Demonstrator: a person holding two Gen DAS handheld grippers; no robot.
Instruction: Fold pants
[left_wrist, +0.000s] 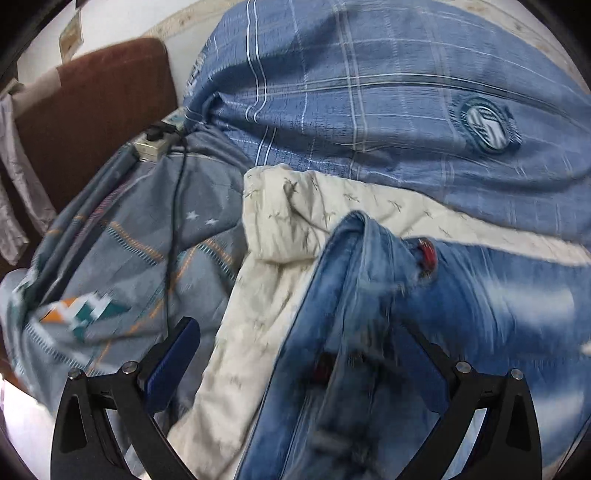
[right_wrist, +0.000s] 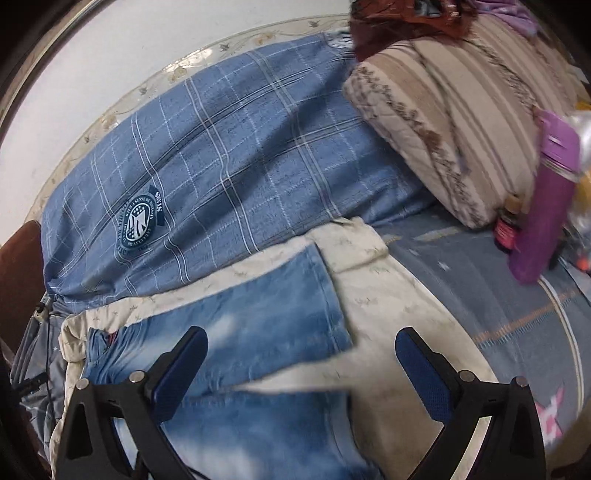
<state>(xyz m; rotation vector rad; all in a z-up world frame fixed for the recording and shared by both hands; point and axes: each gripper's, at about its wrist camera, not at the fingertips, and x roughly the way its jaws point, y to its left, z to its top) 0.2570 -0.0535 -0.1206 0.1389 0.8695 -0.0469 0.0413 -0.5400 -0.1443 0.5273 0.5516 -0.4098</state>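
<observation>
Faded blue jeans (left_wrist: 369, 314) lie on a cream quilted blanket (left_wrist: 280, 206) on the bed. In the left wrist view their waist end is bunched into a raised fold between my left gripper's (left_wrist: 299, 354) wide-apart fingers; the right finger is partly hidden by the denim. The left gripper is open and blurred by motion. In the right wrist view the jeans (right_wrist: 258, 321) lie flat with both legs spread, hems to the right. My right gripper (right_wrist: 301, 354) is open just above the legs and holds nothing.
A blue plaid duvet (right_wrist: 240, 158) with a round badge lies behind the blanket. A striped beige pillow (right_wrist: 454, 122) and a purple bottle (right_wrist: 546, 206) are at the right. A power strip with a black cable (left_wrist: 159, 140) and a brown headboard (left_wrist: 96, 110) are at the left.
</observation>
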